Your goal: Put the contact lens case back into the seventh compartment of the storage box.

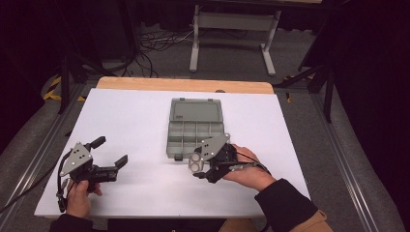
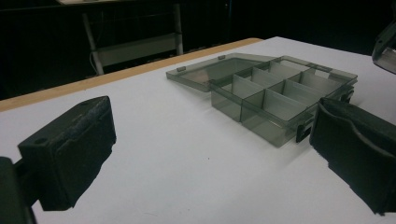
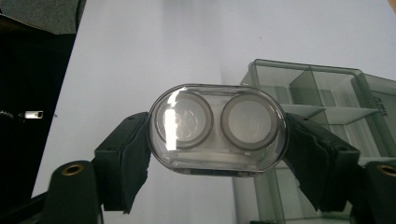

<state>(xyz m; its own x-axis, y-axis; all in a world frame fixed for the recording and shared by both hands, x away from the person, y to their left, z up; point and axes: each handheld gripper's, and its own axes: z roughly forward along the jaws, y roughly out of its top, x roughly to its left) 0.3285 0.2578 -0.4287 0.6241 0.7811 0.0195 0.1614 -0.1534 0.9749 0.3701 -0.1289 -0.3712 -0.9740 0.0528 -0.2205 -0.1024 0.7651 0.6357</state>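
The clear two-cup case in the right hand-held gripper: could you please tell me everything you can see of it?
The clear two-cup case is an oval shell of transparent, glossy plastic, like a contact lens case, with two round whitish cups side by side inside. It is clamped at its two ends by the pads of the right hand-held gripper, held off the white table at the near edge of the open grey compartment box.

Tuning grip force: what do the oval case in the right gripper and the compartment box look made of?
Oval case: clear glossy hard plastic, apparently; glare streaks, two round wells visible through it. Compartment box: smoky grey translucent plastic, likely rigid; dividers show through the walls. Right gripper is shut on the case.
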